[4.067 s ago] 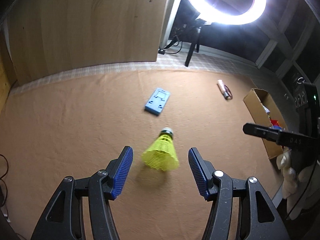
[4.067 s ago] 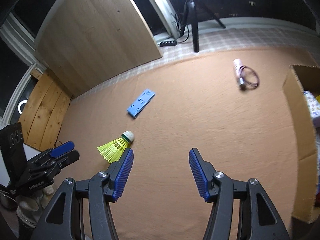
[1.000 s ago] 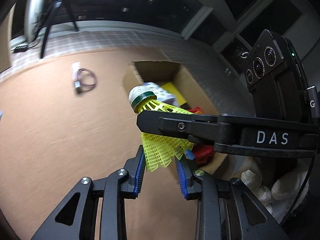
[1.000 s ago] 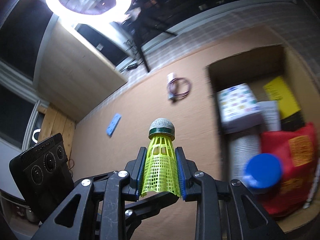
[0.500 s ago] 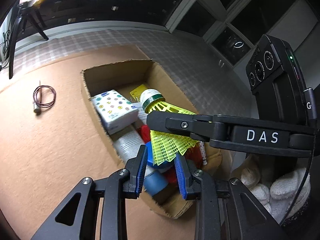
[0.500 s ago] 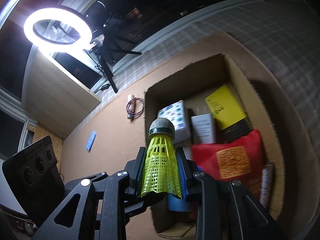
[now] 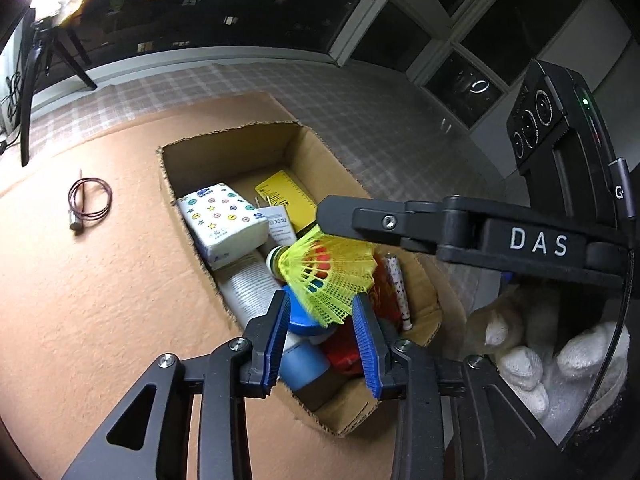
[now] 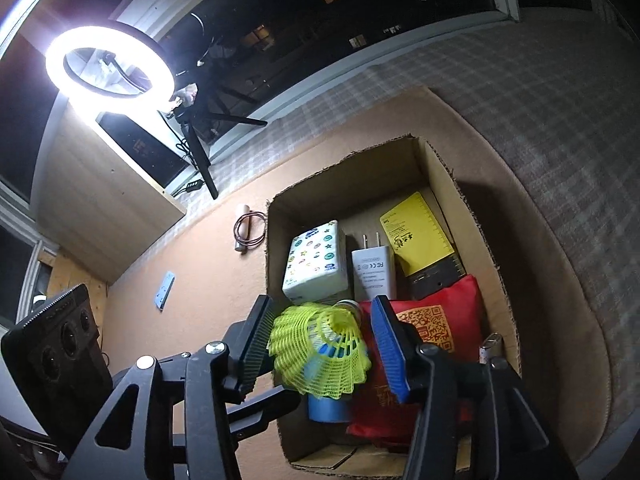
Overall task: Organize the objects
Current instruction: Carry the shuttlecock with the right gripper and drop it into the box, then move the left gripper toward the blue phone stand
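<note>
The yellow mesh shuttlecock (image 8: 320,354) hangs tipped over between the blue pads of my right gripper (image 8: 320,304), cork end pointing down into the cardboard box (image 8: 442,172). The right jaws are opening and their pads stand off the skirt, which looks blurred and loose. In the left wrist view the shuttlecock (image 7: 332,276) sits just above the tips of my left gripper (image 7: 321,298), under a black finger (image 7: 400,220) of the right gripper. The left jaws are opening too, and only the skirt's edge dips between them, unpressed. Both grippers hover over the box (image 7: 232,140).
The box holds a patterned tissue pack (image 8: 314,264), white charger (image 8: 374,270), yellow card (image 8: 418,236), red pouch (image 8: 436,328), blue-capped bottle (image 7: 304,356) and a pen (image 7: 398,288). A coiled cord (image 7: 89,200) and blue plate (image 8: 165,290) lie on the orange mat. A gloved hand (image 7: 560,360) is at right.
The right jaws have spread and the shuttlecock has tipped from upright to cork-down between them. The left jaws have widened a little. Both grippers hold their place over the box.
</note>
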Available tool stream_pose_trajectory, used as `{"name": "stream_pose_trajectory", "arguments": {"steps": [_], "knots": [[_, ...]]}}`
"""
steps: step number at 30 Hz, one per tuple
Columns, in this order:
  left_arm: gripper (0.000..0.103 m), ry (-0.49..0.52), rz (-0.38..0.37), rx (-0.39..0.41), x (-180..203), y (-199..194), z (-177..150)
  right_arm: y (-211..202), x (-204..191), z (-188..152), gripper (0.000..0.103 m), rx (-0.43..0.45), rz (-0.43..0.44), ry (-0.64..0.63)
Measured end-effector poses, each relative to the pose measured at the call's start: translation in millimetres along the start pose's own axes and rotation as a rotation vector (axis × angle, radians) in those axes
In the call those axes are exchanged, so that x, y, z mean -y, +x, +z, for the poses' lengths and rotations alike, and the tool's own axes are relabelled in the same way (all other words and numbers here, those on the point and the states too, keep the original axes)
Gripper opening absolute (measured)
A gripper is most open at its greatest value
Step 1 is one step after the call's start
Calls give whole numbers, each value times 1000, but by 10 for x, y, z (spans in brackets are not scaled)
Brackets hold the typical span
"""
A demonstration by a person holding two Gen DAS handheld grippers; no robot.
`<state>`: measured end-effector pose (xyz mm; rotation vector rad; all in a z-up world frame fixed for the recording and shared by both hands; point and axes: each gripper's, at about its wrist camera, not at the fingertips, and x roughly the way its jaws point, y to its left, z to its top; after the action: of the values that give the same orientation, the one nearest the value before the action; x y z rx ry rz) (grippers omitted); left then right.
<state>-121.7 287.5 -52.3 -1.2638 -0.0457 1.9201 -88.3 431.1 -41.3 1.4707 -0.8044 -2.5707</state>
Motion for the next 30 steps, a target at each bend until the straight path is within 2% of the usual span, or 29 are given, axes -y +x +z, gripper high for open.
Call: {"name": "stream_pose_trajectory", "arguments": {"steps": [10,18,26,30], "knots": [[35,-49,37,24,-280,-359,-197,19,-253,-65,47,6,10,-57],[36,-138,102,57,-793,-761,-366,36,-558,-67,48,45,20,-102],[36,-202,155,89,-1235,-1167,-615,-36,-586,-26,49,88,-6,-74],[36,-241,193,98,-1492,-1346,-752,-103,-655,-31,50,117,11,-69]]}}
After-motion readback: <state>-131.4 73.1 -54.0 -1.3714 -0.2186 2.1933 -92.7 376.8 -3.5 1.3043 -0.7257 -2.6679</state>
